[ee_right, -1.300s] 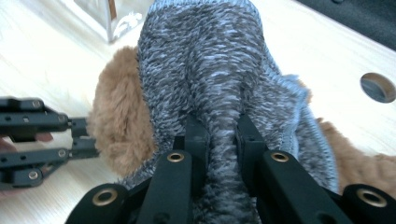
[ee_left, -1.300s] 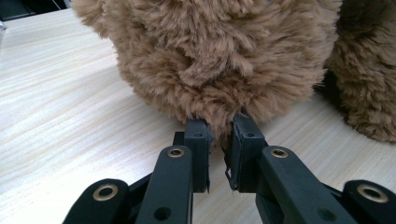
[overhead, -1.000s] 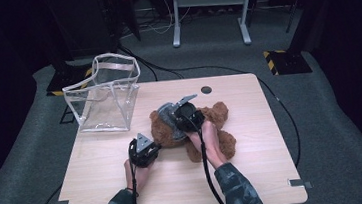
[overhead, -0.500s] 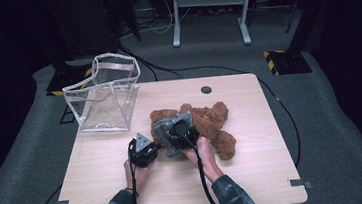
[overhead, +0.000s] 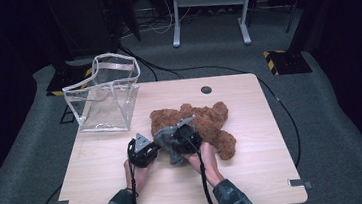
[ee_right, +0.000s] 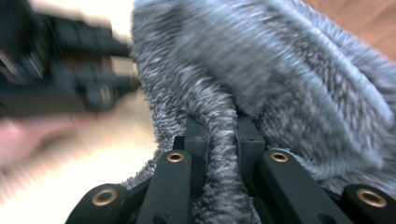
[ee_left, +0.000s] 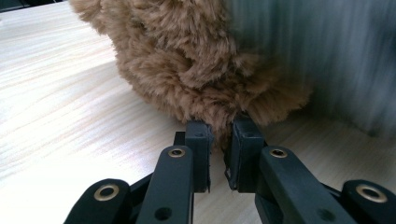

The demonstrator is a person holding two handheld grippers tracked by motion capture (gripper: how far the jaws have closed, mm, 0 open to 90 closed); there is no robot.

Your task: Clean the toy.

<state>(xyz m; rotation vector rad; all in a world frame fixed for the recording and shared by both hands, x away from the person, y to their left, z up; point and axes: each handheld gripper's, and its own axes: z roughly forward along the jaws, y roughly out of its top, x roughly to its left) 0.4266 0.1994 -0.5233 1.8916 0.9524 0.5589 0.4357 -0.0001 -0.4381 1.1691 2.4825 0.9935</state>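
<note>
Brown shaggy plush bear [overhead: 206,122] – soft, light, floppy. Left gripper [ee_left: 219,140] pinches fur tuft; right gripper [ee_right: 220,135] clamps grey fleecy garment [ee_right: 280,79] fold – grab thick folds.

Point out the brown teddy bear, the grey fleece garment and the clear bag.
brown teddy bear [overhead: 216,123]: high view, on its torso.
grey fleece garment [ee_right: 280,70]: right gripper view, on the bunched cloth.
clear bag [overhead: 101,107]: high view, on its front wall.
</note>
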